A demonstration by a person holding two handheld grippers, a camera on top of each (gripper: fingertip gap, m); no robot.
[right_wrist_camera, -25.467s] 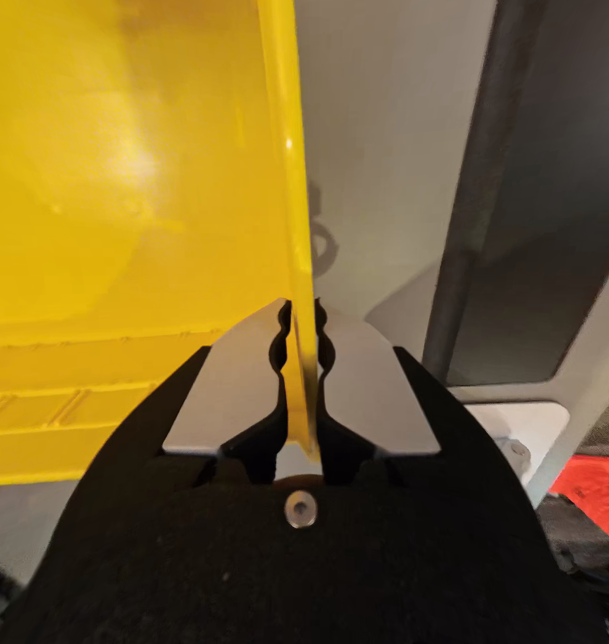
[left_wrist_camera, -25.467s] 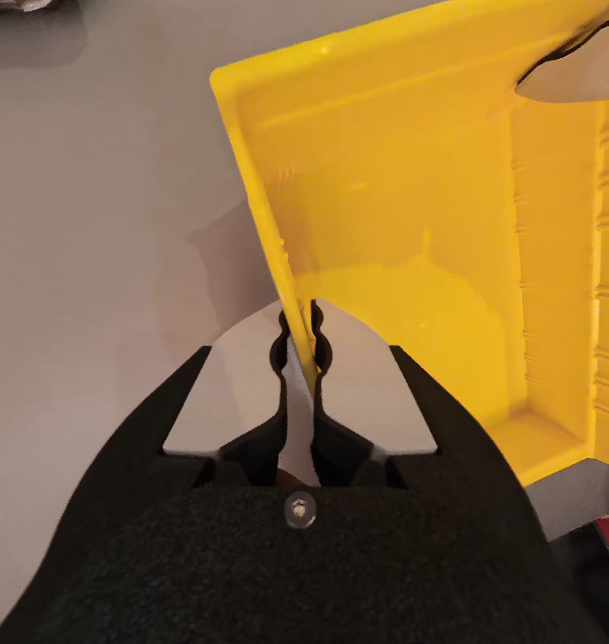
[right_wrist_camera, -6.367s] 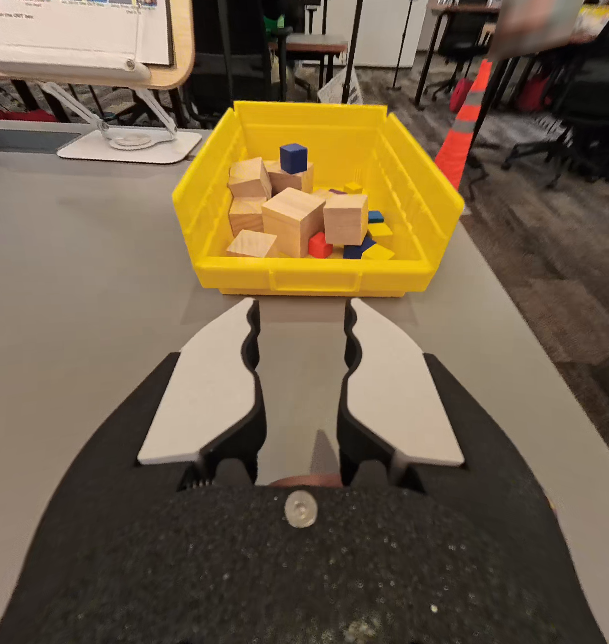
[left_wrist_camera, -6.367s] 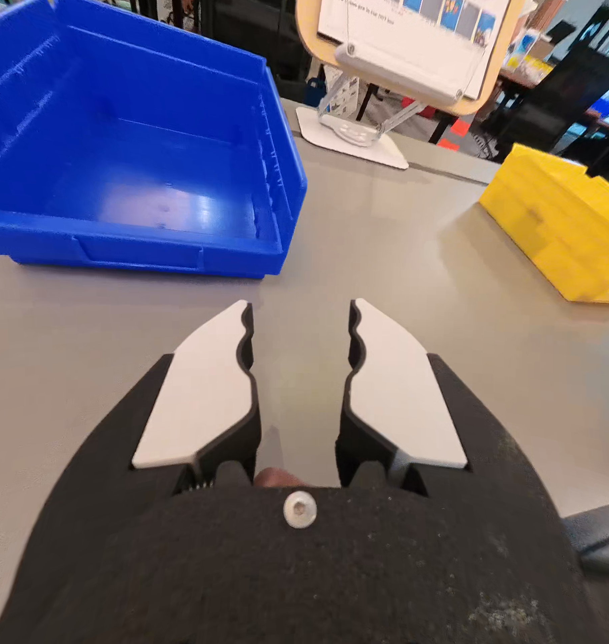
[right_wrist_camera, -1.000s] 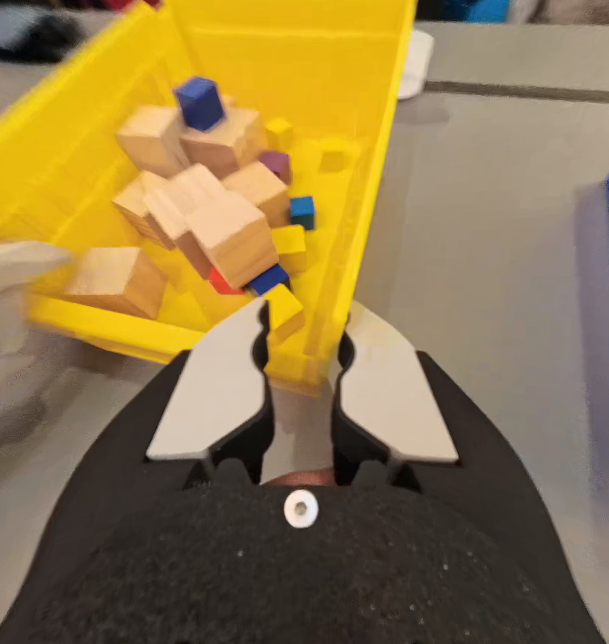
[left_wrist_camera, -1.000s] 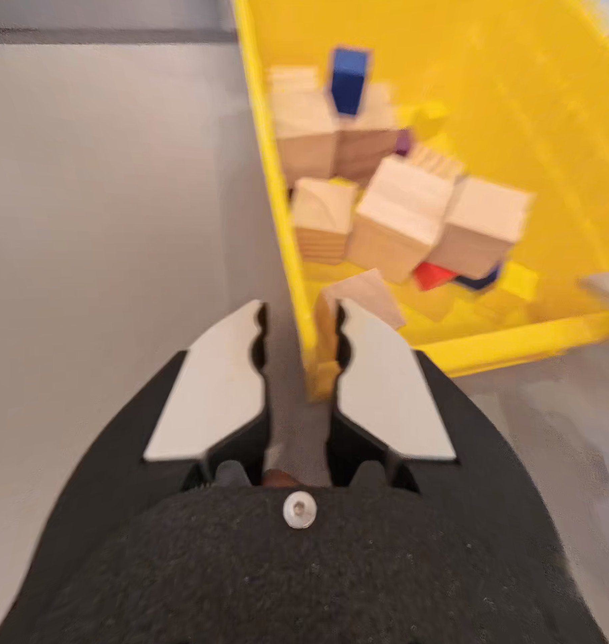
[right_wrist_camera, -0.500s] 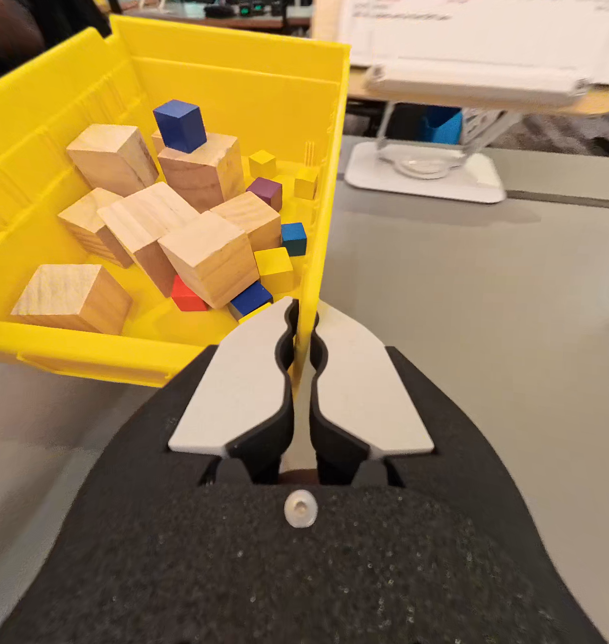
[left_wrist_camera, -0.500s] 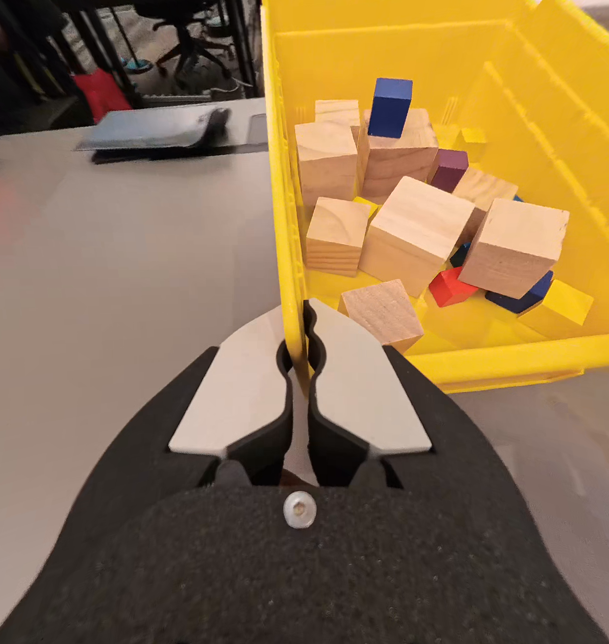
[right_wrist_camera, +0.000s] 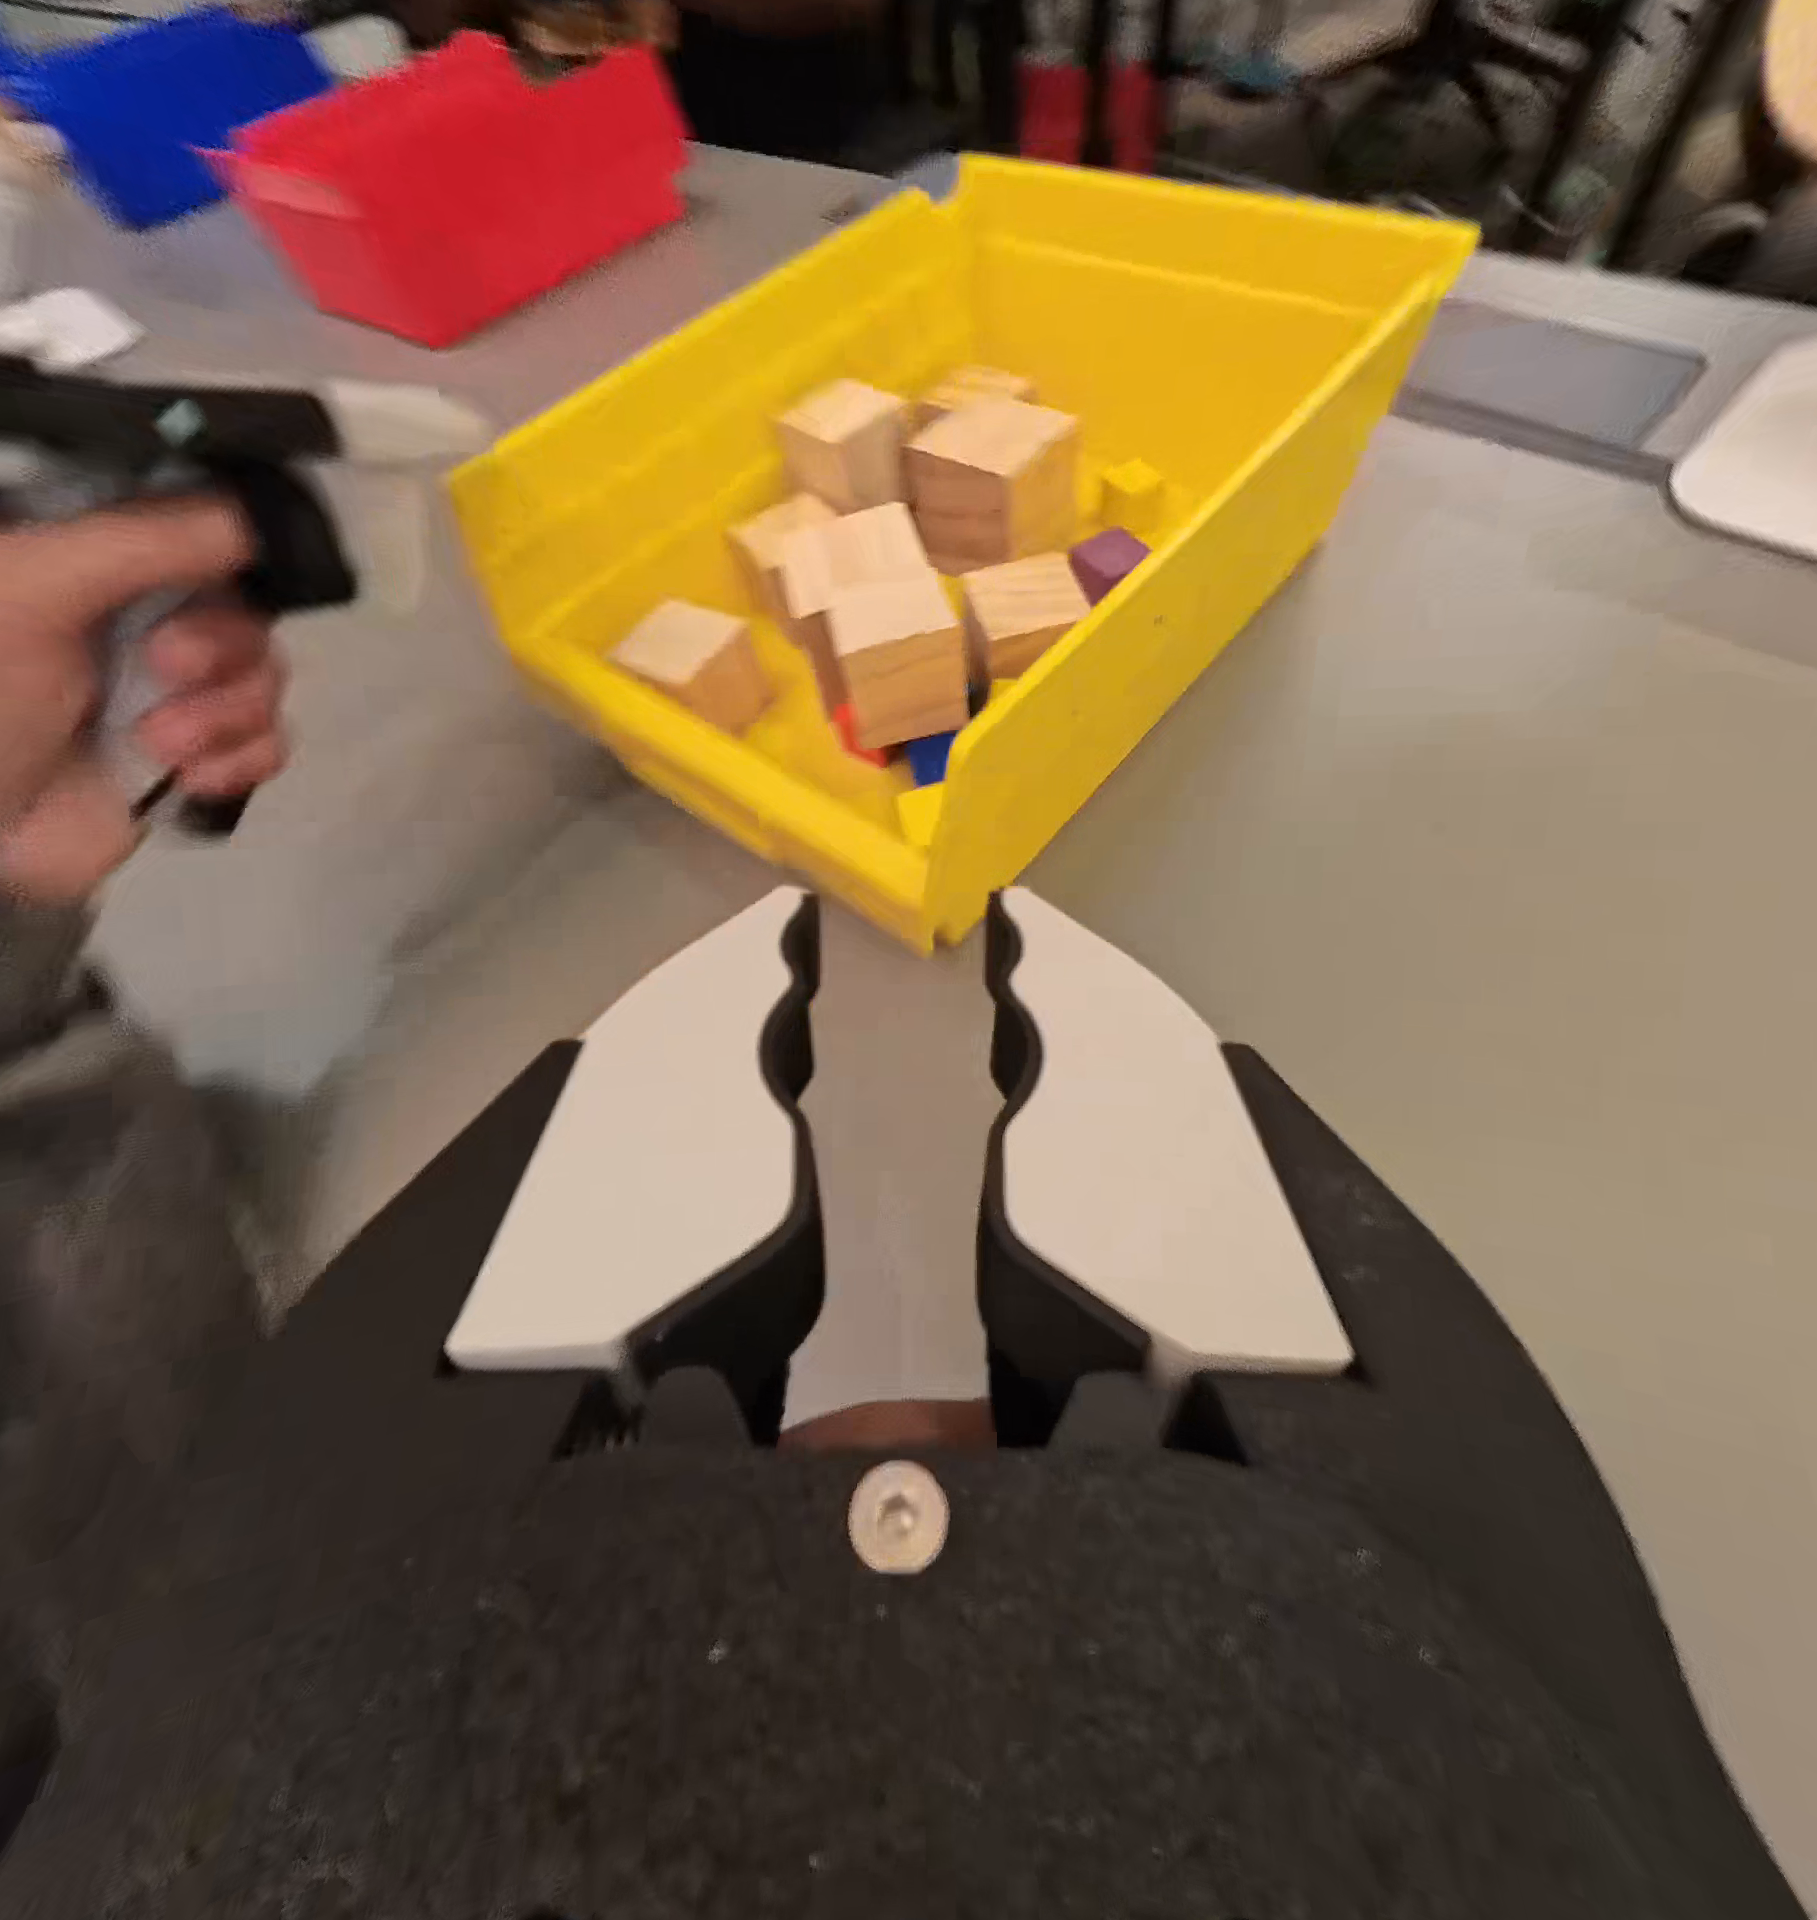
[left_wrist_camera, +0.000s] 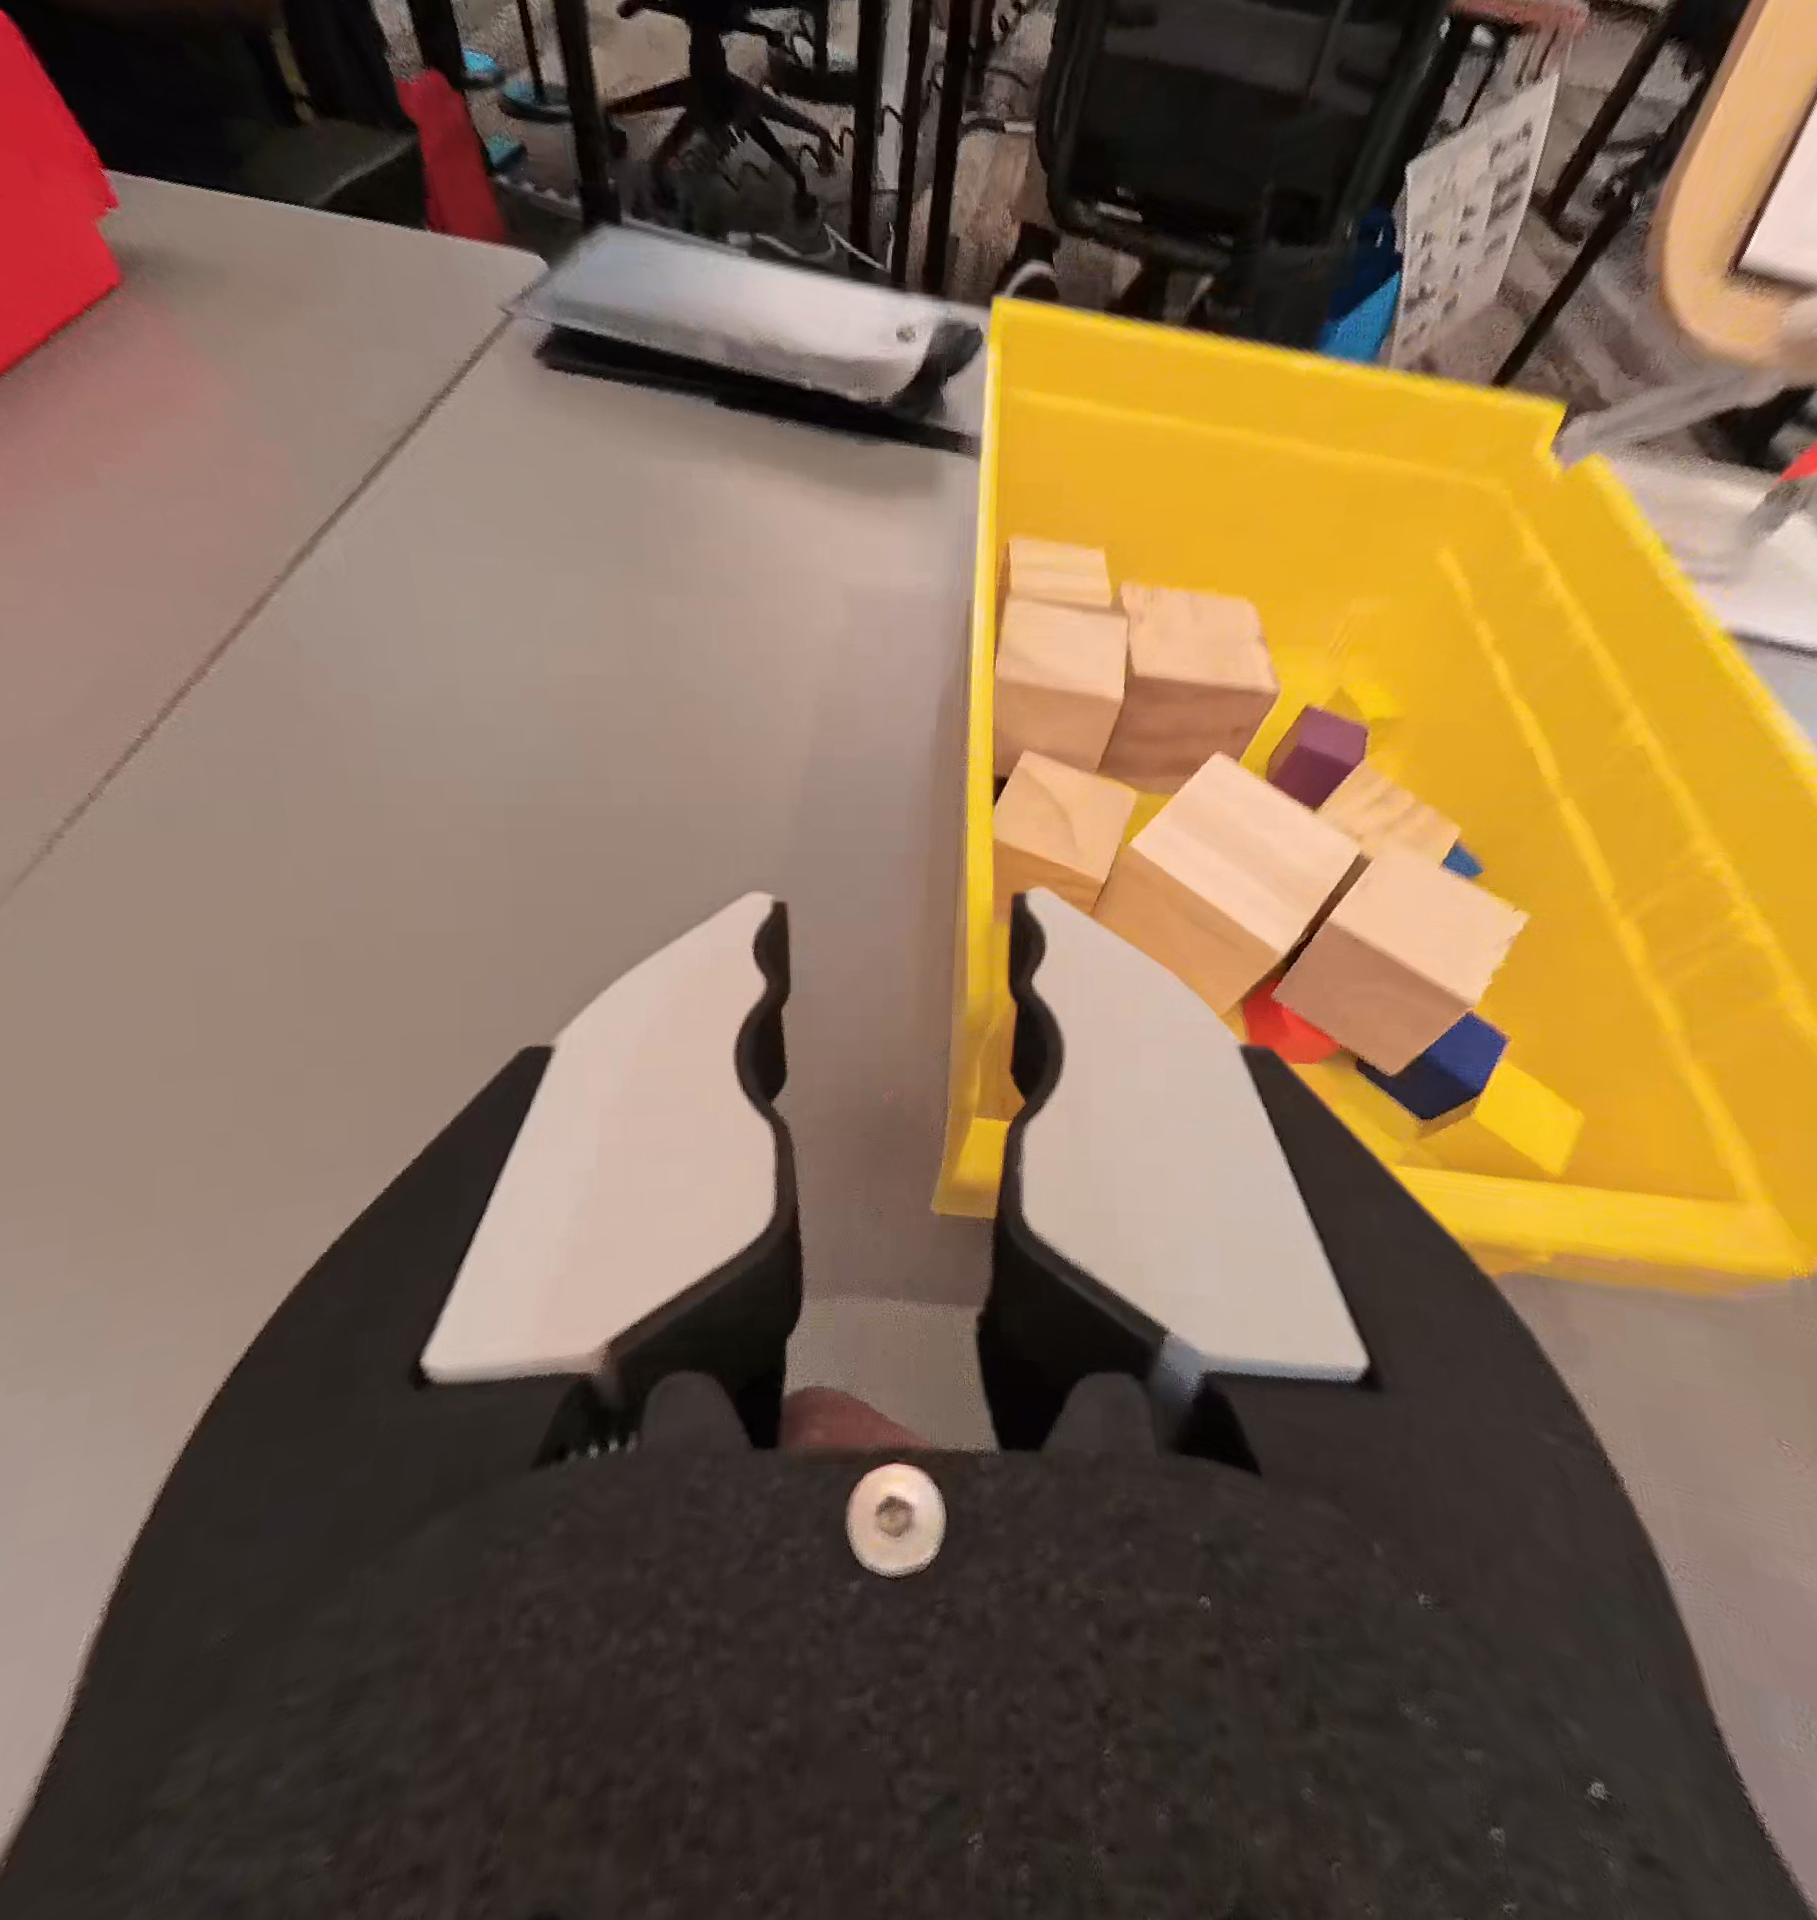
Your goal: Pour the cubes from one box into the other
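Each gripper is matte black with a silver hex screw (left_wrist_camera: 895, 1521) at centre; its fingers (left_wrist_camera: 634, 1153) carry pale grey plates with wavy black inner edges.

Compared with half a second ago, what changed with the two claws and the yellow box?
Both claws let go. The left claw and the right claw were each shut on a side wall of the yellow box; now both are open and drawn back from its near corners. The small blue cube that sat atop the wooden cubes is gone from there. The cubes remain in the box on the grey table.
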